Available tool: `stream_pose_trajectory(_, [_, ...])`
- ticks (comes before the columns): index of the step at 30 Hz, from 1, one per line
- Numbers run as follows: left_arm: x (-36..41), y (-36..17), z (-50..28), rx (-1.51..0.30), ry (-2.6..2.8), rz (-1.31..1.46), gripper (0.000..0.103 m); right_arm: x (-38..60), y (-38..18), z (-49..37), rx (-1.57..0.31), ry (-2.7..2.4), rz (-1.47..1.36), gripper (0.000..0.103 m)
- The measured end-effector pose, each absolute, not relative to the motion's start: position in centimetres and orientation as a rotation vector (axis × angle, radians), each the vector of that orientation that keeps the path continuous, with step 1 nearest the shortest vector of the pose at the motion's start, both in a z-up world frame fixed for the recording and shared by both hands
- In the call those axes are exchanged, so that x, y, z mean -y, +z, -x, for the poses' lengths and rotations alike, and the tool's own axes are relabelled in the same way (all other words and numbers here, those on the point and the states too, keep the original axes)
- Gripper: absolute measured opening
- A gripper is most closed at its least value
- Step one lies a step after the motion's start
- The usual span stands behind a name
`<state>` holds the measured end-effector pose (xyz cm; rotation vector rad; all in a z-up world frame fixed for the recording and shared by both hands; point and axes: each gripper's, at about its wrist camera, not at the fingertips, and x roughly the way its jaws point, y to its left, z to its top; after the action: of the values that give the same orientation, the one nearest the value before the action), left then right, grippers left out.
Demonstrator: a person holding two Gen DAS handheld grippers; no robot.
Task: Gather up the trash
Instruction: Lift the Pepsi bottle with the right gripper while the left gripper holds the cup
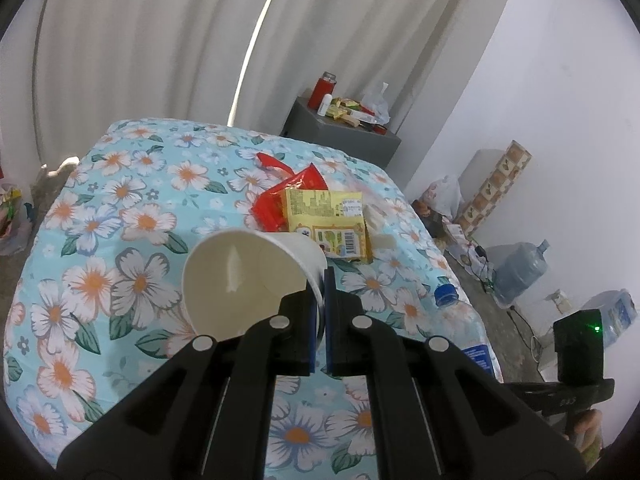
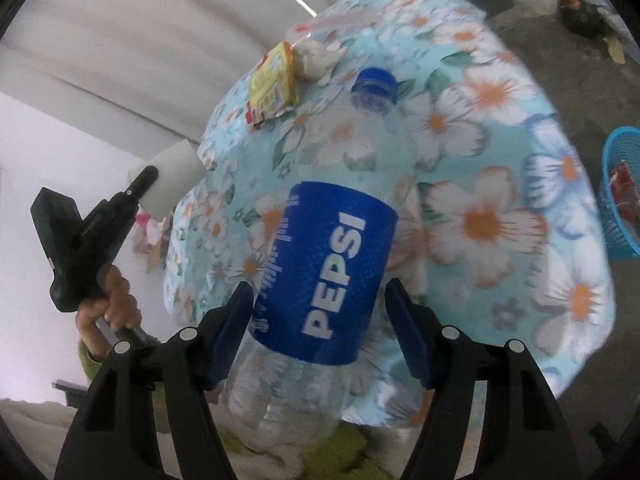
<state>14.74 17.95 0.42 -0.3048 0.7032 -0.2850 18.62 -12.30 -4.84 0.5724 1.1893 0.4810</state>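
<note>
Trash part-collected: cup (image 1: 256,276) is pinched by left gripper (image 1: 319,300), bottle (image 2: 324,264) straddled by right gripper's (image 2: 320,320) spread jaws, contact unclear, wrappers (image 1: 320,216) left on table (image 1: 120,240), basket (image 2: 620,200) beside it.

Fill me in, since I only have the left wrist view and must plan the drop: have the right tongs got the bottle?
Observer: Yes, the right tongs clamp the Pepsi bottle across its blue label.
Operator: Any bin nearby?
Observer: A blue basket stands on the floor beside the floral cloth, with something red inside.
</note>
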Motion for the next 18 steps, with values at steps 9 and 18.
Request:
stream_pose_trajectory(9, [-16.9,0.5,-14.5,-0.702,-0.311,0.296,0.001,12.6,-4.9,-19.9,-1.164,0.381,-0.577,0.067])
stream_pose_trajectory(18, [-17.1,0.4,-14.2,-0.707,-0.306,0.295,0.001,10.6,-4.3,-22.0,-1.138,0.328,-0.511,0.067])
